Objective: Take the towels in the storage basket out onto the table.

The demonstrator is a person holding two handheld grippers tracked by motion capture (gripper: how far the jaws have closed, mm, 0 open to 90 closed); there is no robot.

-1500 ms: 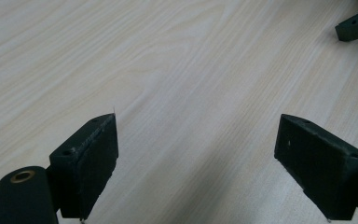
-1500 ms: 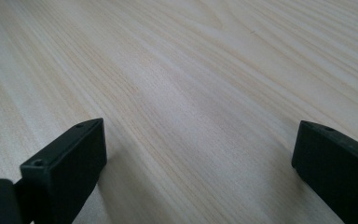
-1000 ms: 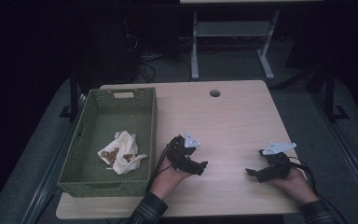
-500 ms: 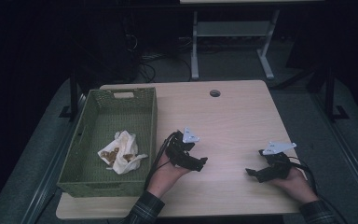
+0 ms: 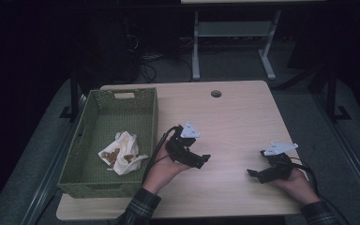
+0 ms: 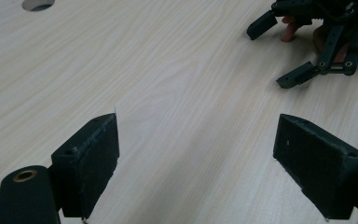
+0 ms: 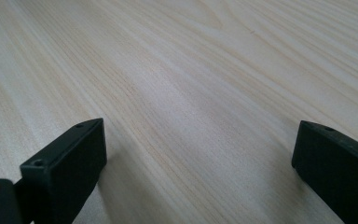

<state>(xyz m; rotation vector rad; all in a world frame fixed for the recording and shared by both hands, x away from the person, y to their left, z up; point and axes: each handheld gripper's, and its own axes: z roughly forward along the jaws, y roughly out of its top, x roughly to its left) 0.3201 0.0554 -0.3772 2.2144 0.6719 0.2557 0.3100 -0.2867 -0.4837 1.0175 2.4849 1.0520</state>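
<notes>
Desk (image 5: 234, 117): pale wood-grain top with a round cable hole (image 5: 216, 93) at its far edge. The near edge and near corners are partly covered by the person's sleeves.

Basket (image 5: 152, 122): green woven, standing on the left part of the desk with a handle slot in its far wall. Its near-left corner fades into shadow.

Cloth (image 5: 122, 152): crumpled, whitish with brown patches, lying inside the basket toward its near half. Whether the patches are print or stains cannot be made out.

Left tool (image 5: 201, 160): held just right of the basket, near the middle of the desk and low over it. The jaws stand wide apart with bare wood between them in the left gripper view (image 6: 196, 168). Its cable runs back toward the sleeve.

Right tool (image 5: 255, 173): held near the right near edge of the desk, well apart from the left tool. The jaws are spread and hold nothing, as the right gripper view (image 7: 198, 172) shows. It also appears far off in the left gripper view (image 6: 279, 51), with its upper body cut off by the frame.

Surroundings: dark floor, with a second desk's legs (image 5: 194, 51) beyond; detail is lost in the gloom.
</notes>
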